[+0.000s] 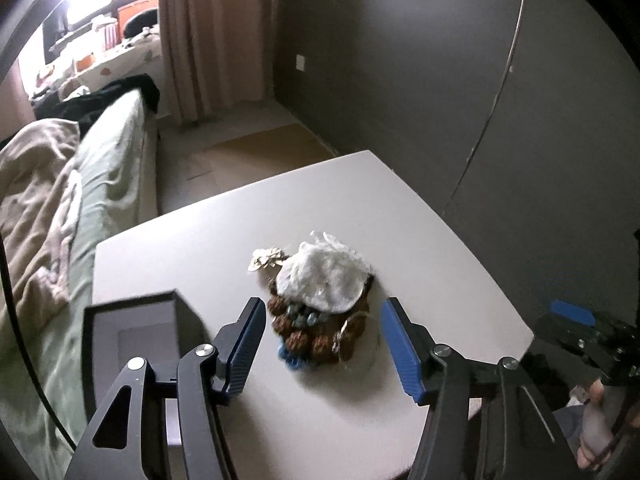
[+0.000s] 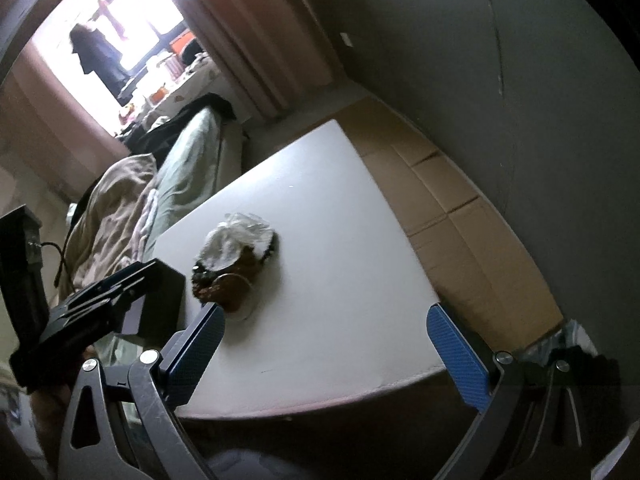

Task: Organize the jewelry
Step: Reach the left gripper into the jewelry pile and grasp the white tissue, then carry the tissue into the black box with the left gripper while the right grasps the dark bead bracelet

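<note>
A heap of jewelry (image 1: 320,320) lies mid-table: brown bead bracelets, blue beads, a gold piece (image 1: 266,258) and a white mesh pouch (image 1: 324,276) on top. My left gripper (image 1: 323,304) hovers over the heap's near side. Its blue pads (image 1: 400,344) stand apart on either side and do not press on it. An open black box (image 1: 132,328) with a grey lining sits at the table's left corner. My right gripper (image 2: 326,312) is open above the near table edge, with nothing between its fingers. The heap (image 2: 232,268) is ahead and to its left.
The white table (image 1: 420,240) stands beside a bed with a green sheet (image 1: 108,168) and a beige blanket (image 1: 36,200). Flattened cardboard (image 2: 460,200) covers the floor by the grey wall (image 1: 440,60). A person's hand (image 1: 596,428) shows at the lower right.
</note>
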### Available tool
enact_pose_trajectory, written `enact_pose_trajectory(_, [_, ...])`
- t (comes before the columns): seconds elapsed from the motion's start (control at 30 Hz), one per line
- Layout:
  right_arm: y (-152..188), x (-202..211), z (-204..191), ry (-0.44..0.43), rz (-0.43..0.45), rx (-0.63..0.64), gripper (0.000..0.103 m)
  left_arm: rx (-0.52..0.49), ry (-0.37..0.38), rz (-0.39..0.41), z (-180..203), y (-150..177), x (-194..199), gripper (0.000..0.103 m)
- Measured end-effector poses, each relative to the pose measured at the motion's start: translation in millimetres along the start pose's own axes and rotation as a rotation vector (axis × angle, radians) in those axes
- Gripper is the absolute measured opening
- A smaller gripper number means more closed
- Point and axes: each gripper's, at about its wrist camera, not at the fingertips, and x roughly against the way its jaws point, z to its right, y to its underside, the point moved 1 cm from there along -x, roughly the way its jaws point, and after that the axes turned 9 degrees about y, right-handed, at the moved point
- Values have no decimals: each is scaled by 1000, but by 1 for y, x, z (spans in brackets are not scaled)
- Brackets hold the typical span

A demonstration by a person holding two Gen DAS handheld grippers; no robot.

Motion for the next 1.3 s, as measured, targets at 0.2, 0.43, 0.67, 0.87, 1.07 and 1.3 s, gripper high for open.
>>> enact_pose_trajectory(0.2, [-3, -7, 14, -3, -35, -51, 102, -37, -19, -59, 1, -14, -31, 59])
enact_pose_trajectory(0.43, [-5, -14, 24, -16, -63, -83, 102, -72, -50, -119, 1, -25, -65, 58])
enact_pose_trajectory(0.67, [-4, -15, 26, -25, -71, -90, 102, -33, -70, -121, -13, -24, -75, 4])
enact_pose_trajectory(0.87, [-5, -19, 23, -28, -84, -95, 102, -11, -31, -55, -21, -26, -50, 1])
enact_pose_trajectory(1.07, [-10, -20, 13, -48, -81, -78, 102, 35, -3, 30, -33, -25, -10, 1])
enact_pose_trajectory(1.3, [-29, -24, -14, -87, -108, -29, 88, 78, 4, 79, -47, -19, 17, 1])
